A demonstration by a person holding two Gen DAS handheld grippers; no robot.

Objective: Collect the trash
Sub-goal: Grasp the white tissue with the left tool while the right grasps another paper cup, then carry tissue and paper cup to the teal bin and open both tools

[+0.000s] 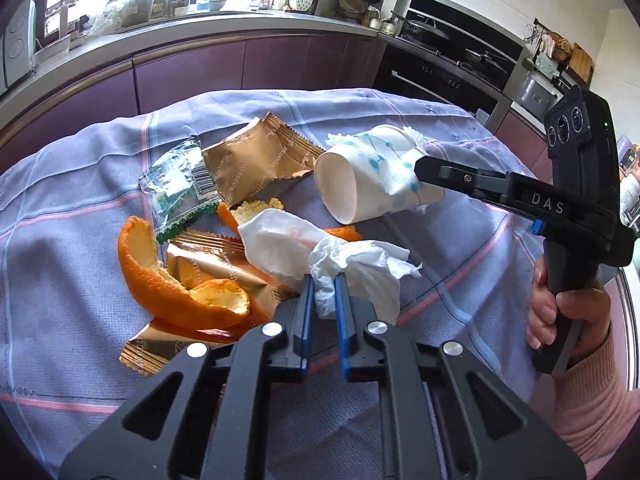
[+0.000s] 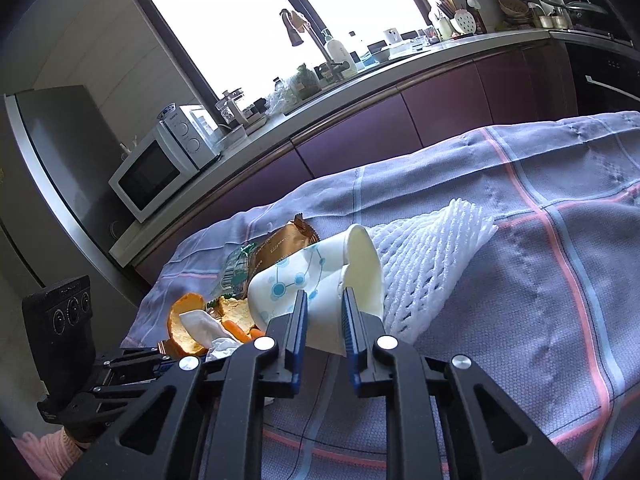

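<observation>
So the paper cup (image 2: 316, 276) is lying on its side on the checked tablecloth (image 2: 540, 320), long axis running from its open mouth on the left-gripper side back to the base, and the right gripper (image 2: 323, 300) is clamped on that base end. It looks empty inside. Just left of it, the left gripper (image 1: 322, 284) has its 2 fingers pinched on a crumpled white tissue (image 1: 356, 268), which sits right at the cup's mouth side, so I'd guess the tissue goes into the cup next. Around them: orange peel (image 1: 160, 280), 2 gold wrappers (image 1: 256, 156), a green wrapper (image 1: 176, 184), and a white foam net (image 2: 424, 256) touching the cup's far side.
</observation>
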